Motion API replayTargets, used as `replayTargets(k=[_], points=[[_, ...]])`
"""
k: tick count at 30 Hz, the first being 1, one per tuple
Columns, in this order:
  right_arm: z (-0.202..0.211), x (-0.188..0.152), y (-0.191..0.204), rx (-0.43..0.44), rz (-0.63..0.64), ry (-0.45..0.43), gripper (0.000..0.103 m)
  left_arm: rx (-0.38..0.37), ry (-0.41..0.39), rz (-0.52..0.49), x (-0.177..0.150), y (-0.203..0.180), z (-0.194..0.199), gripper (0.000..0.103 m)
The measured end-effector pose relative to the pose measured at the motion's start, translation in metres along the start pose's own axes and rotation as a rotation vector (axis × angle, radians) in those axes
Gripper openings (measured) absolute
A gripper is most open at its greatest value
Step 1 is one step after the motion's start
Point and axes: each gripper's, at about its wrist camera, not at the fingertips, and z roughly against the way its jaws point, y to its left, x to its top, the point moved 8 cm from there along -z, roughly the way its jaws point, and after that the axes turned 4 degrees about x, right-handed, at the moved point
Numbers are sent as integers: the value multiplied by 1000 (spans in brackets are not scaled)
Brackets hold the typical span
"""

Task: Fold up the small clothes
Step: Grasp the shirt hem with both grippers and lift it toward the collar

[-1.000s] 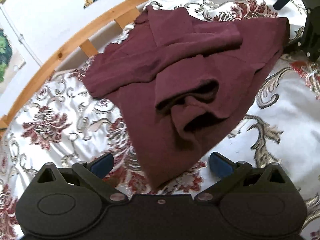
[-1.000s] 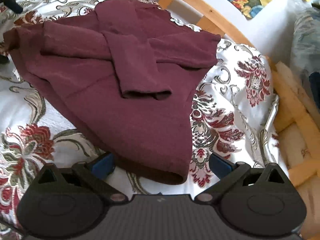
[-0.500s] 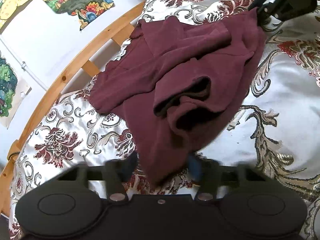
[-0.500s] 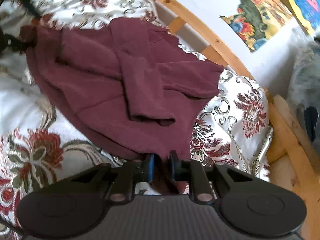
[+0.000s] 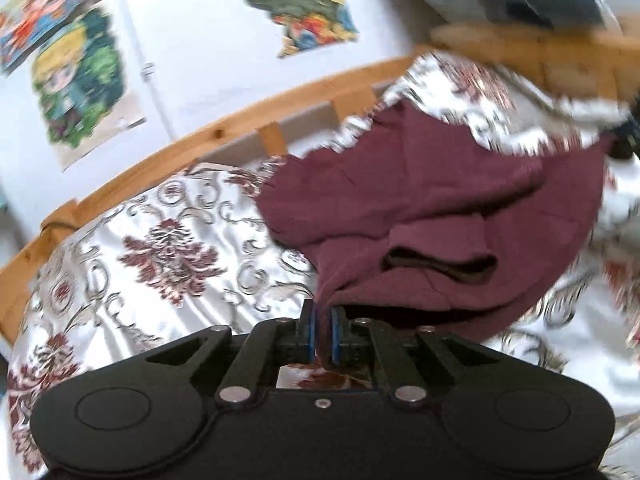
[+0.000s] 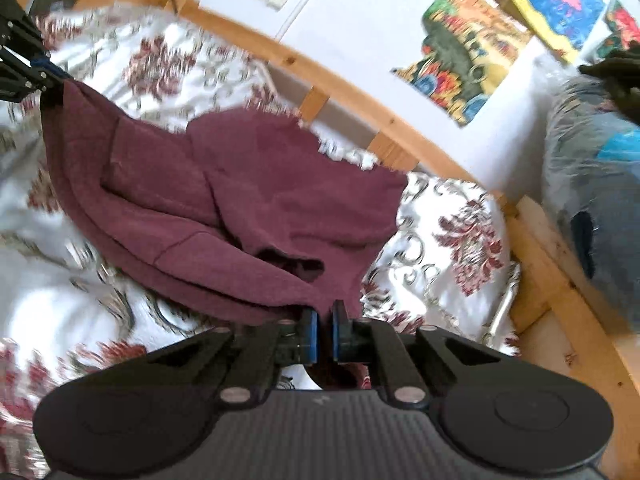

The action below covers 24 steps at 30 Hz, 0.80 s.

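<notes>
A maroon sweater (image 5: 432, 208) lies on the floral bedspread with its sleeves folded across the body; it also shows in the right wrist view (image 6: 248, 204). My left gripper (image 5: 322, 316) is shut on one bottom hem corner and lifts it. My right gripper (image 6: 324, 320) is shut on the other hem corner and lifts it too. The left gripper appears at the far left of the right wrist view (image 6: 24, 72), the cloth stretched to it. The near hem hangs off the bed between the two grippers. Both views are blurred by motion.
A white and red floral bedspread (image 5: 160, 248) covers the bed. A wooden bed rail (image 5: 224, 140) runs along the wall, also in the right wrist view (image 6: 328, 80). Colourful pictures (image 6: 460, 52) hang on the wall. A plastic-wrapped bundle (image 6: 592, 168) sits at the right.
Both grippers closed on the sweater's bottom hem corners and raised them. The hem has come up off the bedspread and both cameras have tilted up toward the wall.
</notes>
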Motion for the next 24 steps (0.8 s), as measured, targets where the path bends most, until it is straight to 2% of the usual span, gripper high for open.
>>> replayTargets(k=[9,12,15,19,24], points=[[104,13,14,16,-3,-114,8,-100,7,170,-6,57,84,7],[138,12,30,37,12,-113,8,-139,16,251,-14,71,110,7],[158,12,42,57,28,-105,8,-160,27,283,-20,78,123,7],[154,19,44,39,39,-109,8,-154,31,277,-8,79,115,7],[105,42,11,-22,11,-140,8,-123,53,287,42,88,70,7]])
